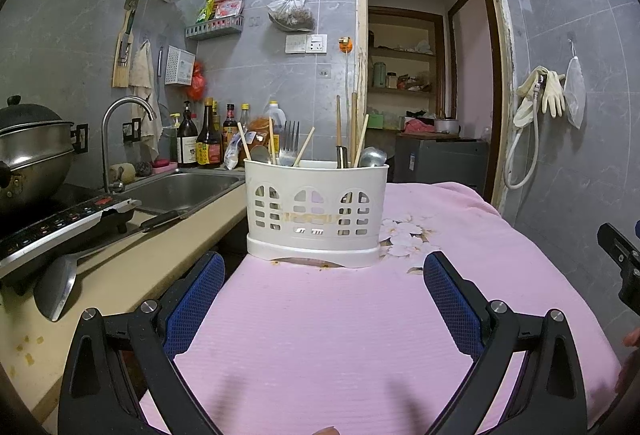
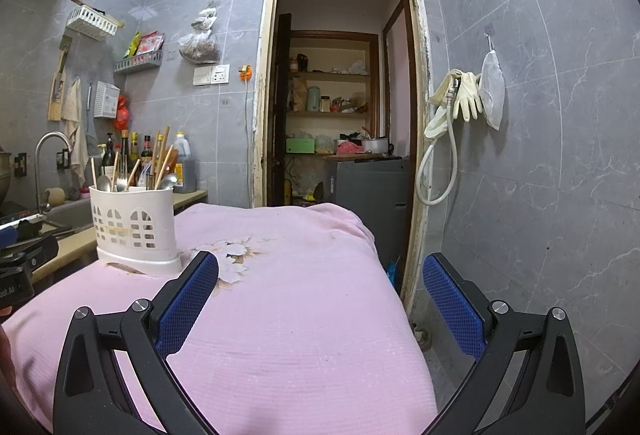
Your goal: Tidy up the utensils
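Note:
A white plastic utensil caddy stands upright on a pink cloth, straight ahead of my left gripper. Chopsticks, a fork and spoons stick up out of it. The left gripper is open and empty, its blue pads a short way before the caddy's base. In the right wrist view the caddy sits to the left of my right gripper, which is open and holds nothing above the cloth.
A counter on the left carries a sink with a faucet, sauce bottles, an induction cooker with a pot and a spatula. An open doorway lies behind; gloves and a hose hang on the right wall.

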`<action>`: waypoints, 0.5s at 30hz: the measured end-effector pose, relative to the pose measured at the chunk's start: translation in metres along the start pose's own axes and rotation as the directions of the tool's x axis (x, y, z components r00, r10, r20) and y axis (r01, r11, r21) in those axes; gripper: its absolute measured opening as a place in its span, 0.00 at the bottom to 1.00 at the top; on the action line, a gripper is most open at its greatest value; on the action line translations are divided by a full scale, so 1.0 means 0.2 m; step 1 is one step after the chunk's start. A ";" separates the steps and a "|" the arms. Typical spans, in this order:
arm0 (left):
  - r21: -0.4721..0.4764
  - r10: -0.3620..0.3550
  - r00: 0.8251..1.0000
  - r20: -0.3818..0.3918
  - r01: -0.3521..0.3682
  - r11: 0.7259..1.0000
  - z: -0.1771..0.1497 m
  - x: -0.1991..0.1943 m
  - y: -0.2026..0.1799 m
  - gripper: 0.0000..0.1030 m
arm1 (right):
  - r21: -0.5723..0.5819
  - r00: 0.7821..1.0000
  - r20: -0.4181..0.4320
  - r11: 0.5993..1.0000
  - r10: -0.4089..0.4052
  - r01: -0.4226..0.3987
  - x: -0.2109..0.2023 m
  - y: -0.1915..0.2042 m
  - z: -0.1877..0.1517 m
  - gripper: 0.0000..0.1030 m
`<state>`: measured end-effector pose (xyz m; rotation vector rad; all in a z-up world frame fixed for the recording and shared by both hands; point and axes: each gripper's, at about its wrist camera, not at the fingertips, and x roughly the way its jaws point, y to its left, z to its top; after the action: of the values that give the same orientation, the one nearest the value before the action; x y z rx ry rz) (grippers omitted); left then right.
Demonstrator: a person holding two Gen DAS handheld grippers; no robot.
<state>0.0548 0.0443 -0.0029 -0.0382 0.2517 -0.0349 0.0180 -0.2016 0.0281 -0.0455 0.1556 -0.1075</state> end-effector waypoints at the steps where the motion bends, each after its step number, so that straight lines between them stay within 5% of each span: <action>1: -0.001 0.000 1.000 0.001 0.000 1.000 0.00 0.00 0.00 0.95 | -0.001 1.000 0.000 1.000 0.000 0.000 0.00 0.00 0.00 1.00; 15: 0.002 0.004 1.000 0.002 -0.004 1.000 0.00 0.00 0.00 0.95 | 0.002 1.000 -0.006 1.000 0.003 -0.003 0.00 -0.01 0.01 1.00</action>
<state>0.0546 0.0445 -0.0033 -0.0354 0.2501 -0.0310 0.0187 -0.2040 0.0304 -0.0427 0.1614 -0.1045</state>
